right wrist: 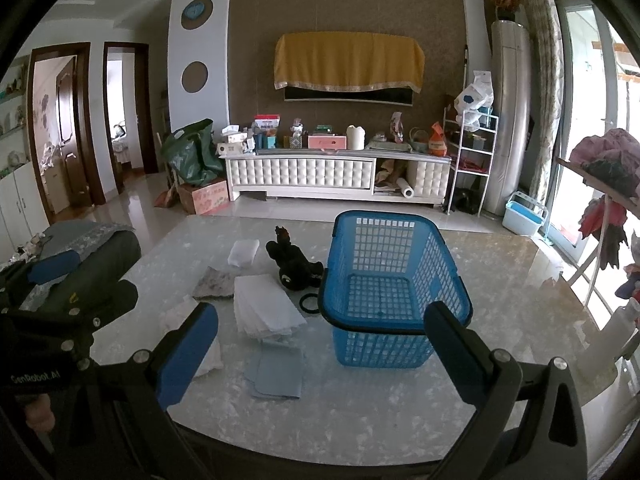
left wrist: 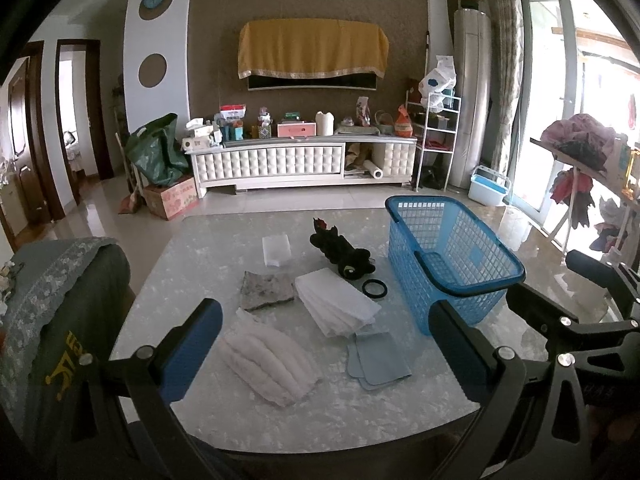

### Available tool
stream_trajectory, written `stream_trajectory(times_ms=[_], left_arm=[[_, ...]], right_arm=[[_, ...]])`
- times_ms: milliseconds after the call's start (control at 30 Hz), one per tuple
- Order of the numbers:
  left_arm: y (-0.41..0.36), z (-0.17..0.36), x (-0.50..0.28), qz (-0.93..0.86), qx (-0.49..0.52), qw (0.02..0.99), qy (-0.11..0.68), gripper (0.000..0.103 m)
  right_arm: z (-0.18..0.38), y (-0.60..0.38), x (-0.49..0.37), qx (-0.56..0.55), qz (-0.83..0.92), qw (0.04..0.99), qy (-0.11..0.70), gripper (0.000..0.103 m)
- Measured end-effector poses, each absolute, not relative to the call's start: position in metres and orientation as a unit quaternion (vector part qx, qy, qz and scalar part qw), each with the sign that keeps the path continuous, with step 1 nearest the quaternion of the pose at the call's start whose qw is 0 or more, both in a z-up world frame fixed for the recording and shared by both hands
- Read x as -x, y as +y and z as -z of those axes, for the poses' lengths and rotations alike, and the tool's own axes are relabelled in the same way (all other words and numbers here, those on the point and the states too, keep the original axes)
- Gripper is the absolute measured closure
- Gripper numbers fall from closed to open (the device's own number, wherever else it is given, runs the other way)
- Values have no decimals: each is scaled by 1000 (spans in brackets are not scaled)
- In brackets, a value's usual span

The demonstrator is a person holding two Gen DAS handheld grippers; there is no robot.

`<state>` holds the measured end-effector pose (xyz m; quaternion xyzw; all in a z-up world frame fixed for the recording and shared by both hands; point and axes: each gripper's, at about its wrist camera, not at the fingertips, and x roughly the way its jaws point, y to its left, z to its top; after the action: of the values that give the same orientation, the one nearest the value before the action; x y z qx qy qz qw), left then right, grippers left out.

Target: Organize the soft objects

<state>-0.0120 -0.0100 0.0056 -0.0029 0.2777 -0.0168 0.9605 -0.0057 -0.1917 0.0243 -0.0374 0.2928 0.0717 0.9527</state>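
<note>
Only 1 marking reads clearly: "GenRobot.AI" in small white letters on the black body of the left gripper (right wrist: 124, 280), seen at the far left of the right wrist view, beside the right gripper's left finger. In the left wrist view, yellow characters sit on the dark green chair cover (left wrist: 76, 344) just left of the left finger, but they cannot be made out. The pink cardboard box (left wrist: 170, 198) on the floor far ahead carries print too blurred to read.
</note>
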Motion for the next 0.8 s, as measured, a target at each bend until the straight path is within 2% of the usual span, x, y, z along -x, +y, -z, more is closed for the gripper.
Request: stream_trajectory(times_ms=[800], left_arm=[[18,-20,-27,26,-9,959,281,1]], right_arm=[[-37,-187,-12,54,-53,958,276,0]])
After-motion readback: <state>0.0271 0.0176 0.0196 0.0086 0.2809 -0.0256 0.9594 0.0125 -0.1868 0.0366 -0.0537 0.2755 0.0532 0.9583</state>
